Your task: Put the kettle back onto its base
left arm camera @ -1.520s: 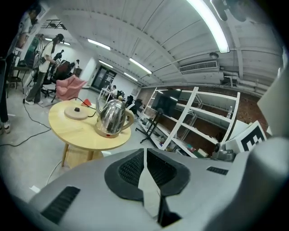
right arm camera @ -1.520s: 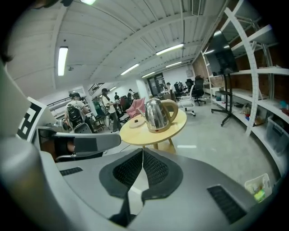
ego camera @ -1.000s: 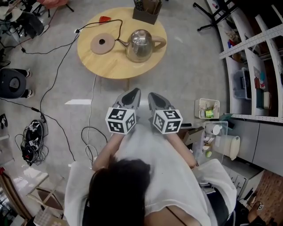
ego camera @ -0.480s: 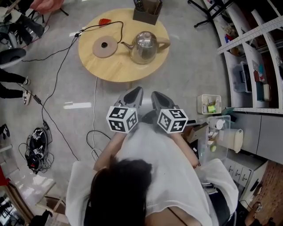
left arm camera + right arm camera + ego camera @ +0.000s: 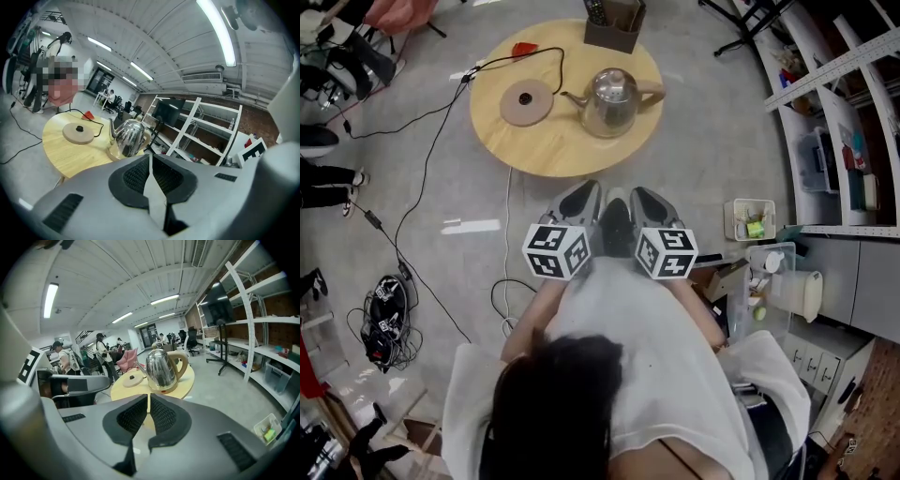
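I edged left gripper [image 5: 584,190] and right gripper [image 5: 639,194] nearer the table [image 5: 553,150], both clenched empty; kettle [image 5: 612,101] sat off its base [image 5: 526,102].

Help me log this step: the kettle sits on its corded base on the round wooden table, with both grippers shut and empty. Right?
No. The kettle stands on the round wooden table beside its corded base, not on it; the head view shows them apart. The left gripper and right gripper are shut and empty.

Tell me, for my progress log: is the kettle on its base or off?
Off. The kettle stands upright on the table, beside the base, not touching it; the base's top is bare.
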